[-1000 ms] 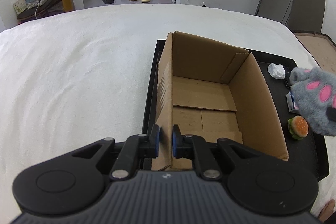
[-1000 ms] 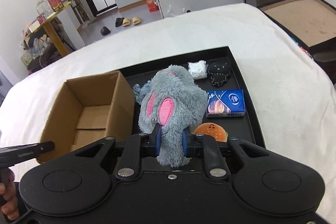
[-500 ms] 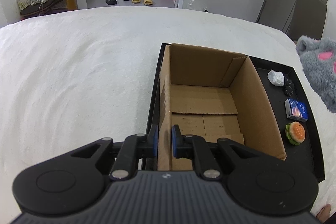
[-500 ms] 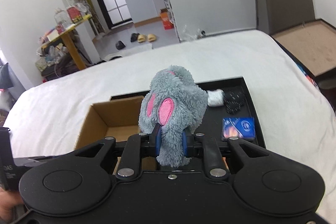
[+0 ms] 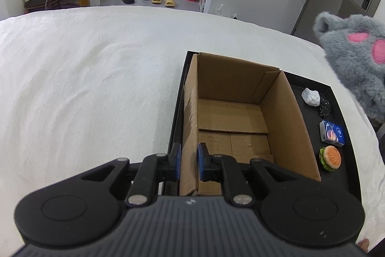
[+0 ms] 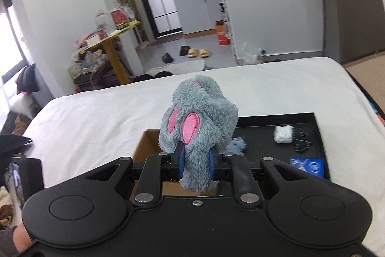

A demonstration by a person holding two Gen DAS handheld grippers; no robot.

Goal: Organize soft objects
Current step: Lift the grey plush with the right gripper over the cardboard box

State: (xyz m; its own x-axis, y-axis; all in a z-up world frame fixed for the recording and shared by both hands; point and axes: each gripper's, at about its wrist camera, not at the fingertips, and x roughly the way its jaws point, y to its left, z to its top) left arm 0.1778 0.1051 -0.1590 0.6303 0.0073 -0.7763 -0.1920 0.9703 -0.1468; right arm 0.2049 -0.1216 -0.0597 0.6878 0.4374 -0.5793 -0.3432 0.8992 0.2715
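Note:
An open cardboard box (image 5: 240,112) stands at the left end of a black tray (image 5: 310,122) on a white bed. My left gripper (image 5: 189,161) is shut on the box's near left wall, one pad on each side. My right gripper (image 6: 196,164) is shut on a grey plush paw with pink pads (image 6: 199,117), held in the air above the tray (image 6: 259,134), near the box (image 6: 146,143). In the left wrist view the plush (image 5: 356,59) hangs high at the right edge. The box is bare inside.
On the tray right of the box lie a white crumpled wad (image 5: 311,96), a small black item (image 5: 324,108), a blue packet (image 5: 332,133) and a burger toy (image 5: 330,158). A pale blue fluffy bit (image 6: 235,145) lies behind the plush. White bedding surrounds the tray.
My right gripper has risen with the plush and drifted toward the box; the burger toy has dropped out of its view. The left gripper stays clamped on the box wall.

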